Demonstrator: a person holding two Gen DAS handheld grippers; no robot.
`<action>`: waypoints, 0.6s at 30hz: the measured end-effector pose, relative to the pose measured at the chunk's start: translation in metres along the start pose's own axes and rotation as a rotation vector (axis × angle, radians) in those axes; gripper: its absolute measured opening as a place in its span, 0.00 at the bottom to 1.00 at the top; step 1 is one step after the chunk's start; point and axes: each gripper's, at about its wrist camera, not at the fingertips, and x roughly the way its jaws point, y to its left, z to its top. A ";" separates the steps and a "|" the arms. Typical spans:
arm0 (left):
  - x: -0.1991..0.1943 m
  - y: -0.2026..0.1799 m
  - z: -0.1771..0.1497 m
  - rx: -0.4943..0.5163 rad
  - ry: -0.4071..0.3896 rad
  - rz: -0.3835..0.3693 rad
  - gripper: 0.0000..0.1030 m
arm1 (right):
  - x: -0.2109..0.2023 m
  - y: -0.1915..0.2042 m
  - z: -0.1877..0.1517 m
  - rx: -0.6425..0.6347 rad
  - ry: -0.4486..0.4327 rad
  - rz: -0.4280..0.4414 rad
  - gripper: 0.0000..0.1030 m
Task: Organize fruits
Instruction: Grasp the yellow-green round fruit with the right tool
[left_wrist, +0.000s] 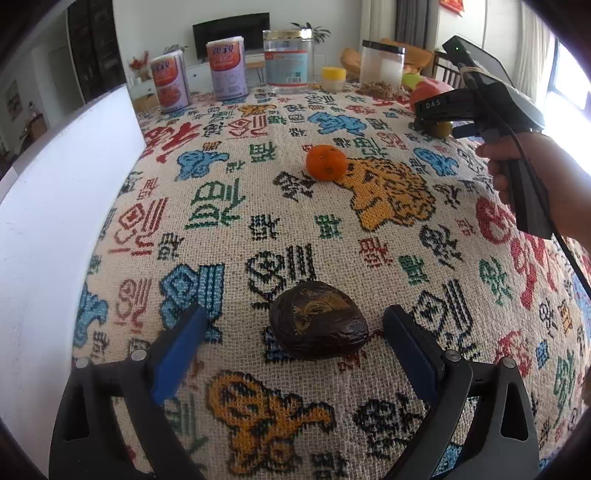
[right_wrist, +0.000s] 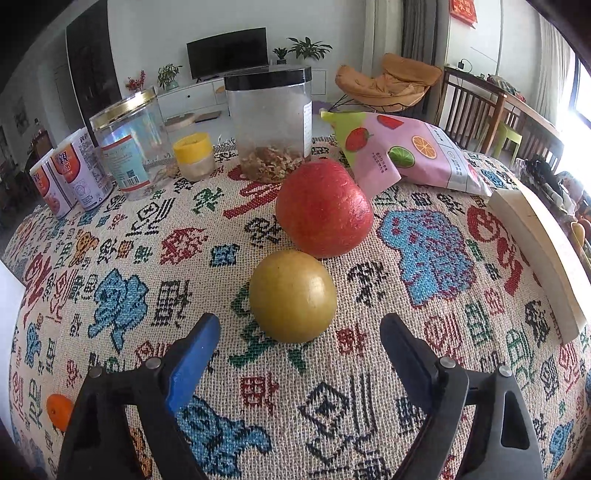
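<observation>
In the left wrist view my left gripper (left_wrist: 295, 325) is open, its blue pads on either side of a dark brown wrinkled fruit (left_wrist: 317, 320) lying on the patterned tablecloth (left_wrist: 221, 206). A small orange (left_wrist: 326, 162) lies farther back. The right gripper's body (left_wrist: 476, 107) shows at the far right, over a yellow-green fruit (left_wrist: 439, 129). In the right wrist view my right gripper (right_wrist: 299, 332) is open just before a yellow-green round fruit (right_wrist: 293, 295), which touches a red apple (right_wrist: 324, 208) behind it. The orange (right_wrist: 59, 411) shows at the lower left.
A white box (left_wrist: 55, 221) stands at the table's left. Two cans (right_wrist: 70, 177), a gold-lidded jar (right_wrist: 129, 144), a small yellow-lidded jar (right_wrist: 194, 157) and a black-lidded jar (right_wrist: 271, 122) line the back. A pink snack bag (right_wrist: 410, 155) and a wooden board (right_wrist: 543, 254) lie right.
</observation>
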 end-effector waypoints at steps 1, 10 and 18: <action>0.000 0.000 0.000 0.000 0.000 0.000 0.94 | 0.006 0.000 0.002 0.004 0.008 0.007 0.62; 0.000 -0.001 0.000 0.000 0.000 0.001 0.94 | -0.030 -0.008 -0.016 0.020 -0.032 0.069 0.45; 0.000 -0.001 0.000 0.000 -0.001 0.002 0.95 | -0.130 -0.003 -0.118 0.036 -0.023 0.165 0.46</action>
